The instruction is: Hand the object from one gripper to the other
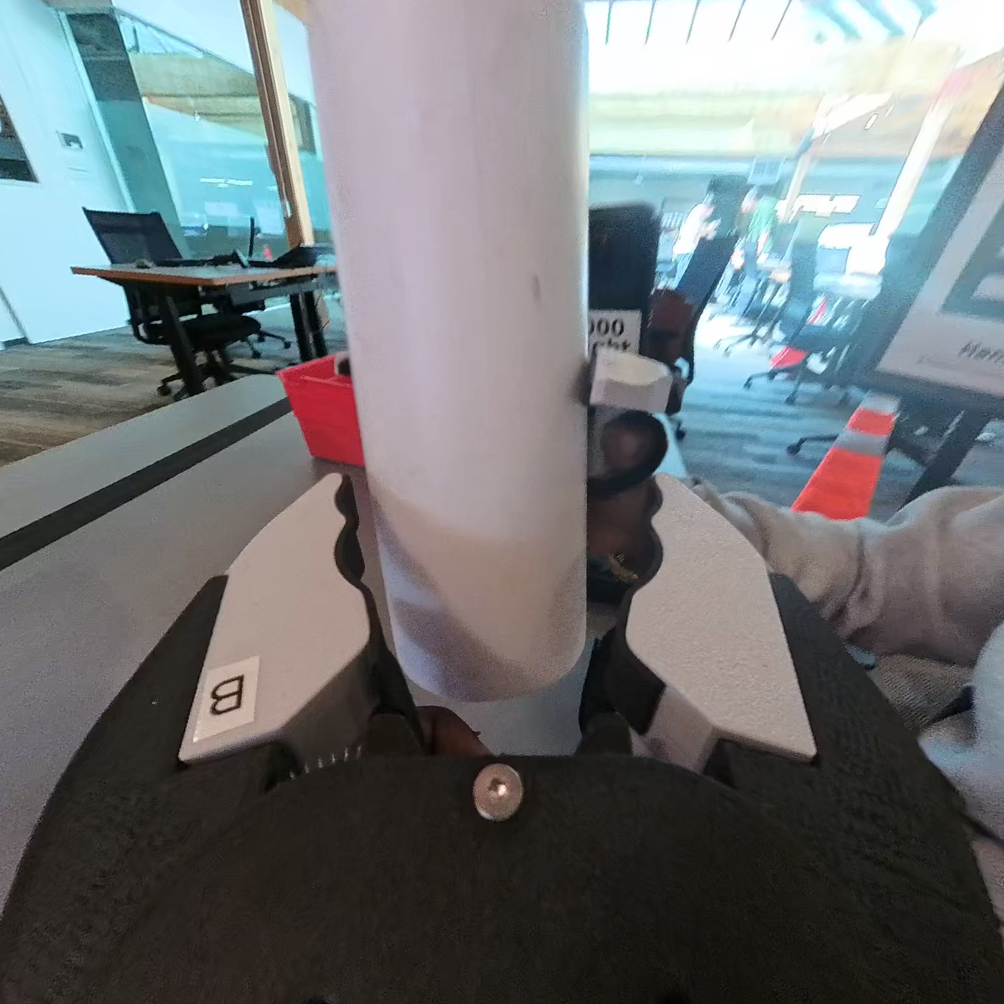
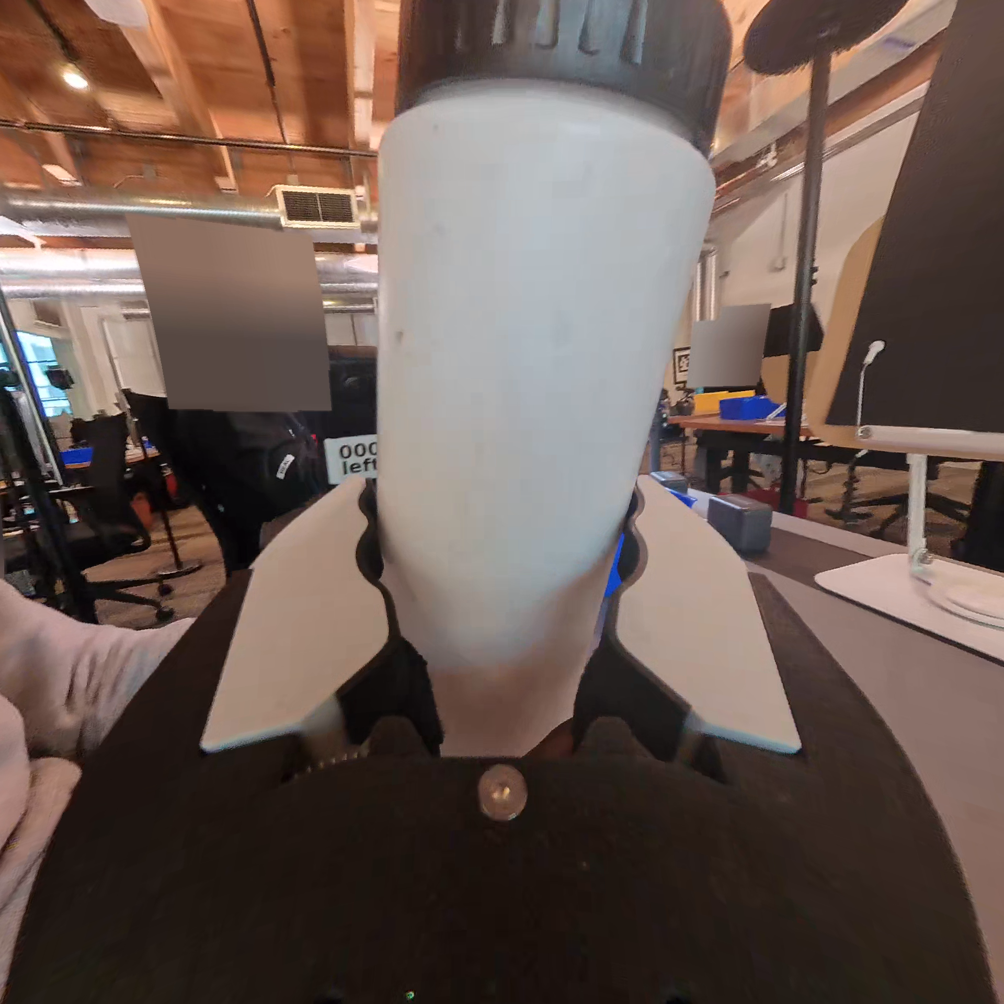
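Left wrist view: a white bottle (image 1: 462, 326) is seen upright between the fingers of the left gripper (image 1: 497, 491). The left finger (image 1: 288, 608) is seen against the bottle; a dark gap is seen at the right finger (image 1: 706, 614), so whether the bottle is pinched cannot be told. The right gripper (image 1: 625, 391) is seen behind the bottle, its finger touching the bottle's side. A grey sleeve (image 1: 847, 565) is seen at right. A red bin (image 1: 320, 413) is seen on the grey surface (image 1: 136, 570) behind.

Right wrist view: the bottle is seen pinched between both fingers of the right gripper (image 2: 500, 502), with its dark cap (image 2: 559, 49) on top. A white stand (image 2: 918, 576) is seen on the surface at right.
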A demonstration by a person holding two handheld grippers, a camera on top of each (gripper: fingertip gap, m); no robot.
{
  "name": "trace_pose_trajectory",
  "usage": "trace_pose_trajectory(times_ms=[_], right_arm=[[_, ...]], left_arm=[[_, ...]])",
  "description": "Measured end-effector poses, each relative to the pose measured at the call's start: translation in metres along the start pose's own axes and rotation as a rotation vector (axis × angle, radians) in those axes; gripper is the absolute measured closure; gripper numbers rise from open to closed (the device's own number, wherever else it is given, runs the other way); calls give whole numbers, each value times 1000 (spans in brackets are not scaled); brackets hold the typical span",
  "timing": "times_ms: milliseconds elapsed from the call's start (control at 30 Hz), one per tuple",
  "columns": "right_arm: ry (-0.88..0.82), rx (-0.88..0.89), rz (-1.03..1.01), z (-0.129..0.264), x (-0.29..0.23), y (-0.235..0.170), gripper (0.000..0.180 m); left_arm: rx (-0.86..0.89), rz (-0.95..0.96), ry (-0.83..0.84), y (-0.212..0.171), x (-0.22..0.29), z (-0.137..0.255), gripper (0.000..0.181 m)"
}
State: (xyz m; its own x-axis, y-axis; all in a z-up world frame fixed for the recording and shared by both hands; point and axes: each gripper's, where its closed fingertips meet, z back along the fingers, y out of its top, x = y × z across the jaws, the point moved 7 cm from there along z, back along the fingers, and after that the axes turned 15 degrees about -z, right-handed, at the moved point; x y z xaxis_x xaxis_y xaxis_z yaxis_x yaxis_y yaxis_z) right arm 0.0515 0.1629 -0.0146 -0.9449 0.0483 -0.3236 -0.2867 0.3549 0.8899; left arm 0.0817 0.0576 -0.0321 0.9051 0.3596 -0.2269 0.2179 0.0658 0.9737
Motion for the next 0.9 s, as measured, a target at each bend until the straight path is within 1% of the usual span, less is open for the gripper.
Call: trace_pose_trajectory(times_ms=[67, 100, 167, 233, 300, 333, 400, 433, 500, 533, 567, 600, 667, 700, 800, 900], right_arm=[[0, 10, 14, -1, -2, -1, 92], [7, 8, 18, -1, -3, -1, 92], [1, -4, 40, -3, -5, -2, 92], [12, -15, 52, -3, -7, -2, 93], [122, -13, 8, 0, -13, 2, 98], [191, -11, -42, 2, -15, 5, 95], [293, -14, -151, 5, -15, 10, 81], [337, -26, -195, 5, -15, 9, 78], [420, -80, -260, 3, -18, 4, 75], [470, -114, -286, 2, -22, 1, 78], [530, -142, -301, 2, -26, -1, 90], [569, -155, -306, 2, -30, -2, 94], [565, -156, -304, 2, -29, -2, 95], [526, -156, -284, 3, -26, -2, 95], [263, -154, -115, 2, -12, -3, 95], [39, -120, 37, 0, -3, -4, 95]], left_arm=[[-82, -84, 28, -6, 4, -7, 85], [-109, -127, 67, -9, 4, -8, 95], [-104, -133, 73, -9, 5, -6, 96], [-76, -116, 36, -7, 5, -3, 98], [1, -29, -102, -2, 8, 2, 98], [48, 31, -196, 0, 11, 5, 98], [100, 149, -402, 1, 19, 9, 98], [109, 193, -472, 0, 22, 9, 98], [114, 236, -552, -2, 27, 7, 98], [107, 249, -583, -3, 30, 7, 98], [97, 258, -601, -5, 31, 6, 98], [95, 255, -606, -5, 32, 5, 98], [72, 233, -564, -7, 30, 4, 99], [62, 224, -505, -8, 25, 3, 99], [13, 123, -275, -11, 11, 2, 84], [-50, -42, -76, -13, 5, 0, 81]])
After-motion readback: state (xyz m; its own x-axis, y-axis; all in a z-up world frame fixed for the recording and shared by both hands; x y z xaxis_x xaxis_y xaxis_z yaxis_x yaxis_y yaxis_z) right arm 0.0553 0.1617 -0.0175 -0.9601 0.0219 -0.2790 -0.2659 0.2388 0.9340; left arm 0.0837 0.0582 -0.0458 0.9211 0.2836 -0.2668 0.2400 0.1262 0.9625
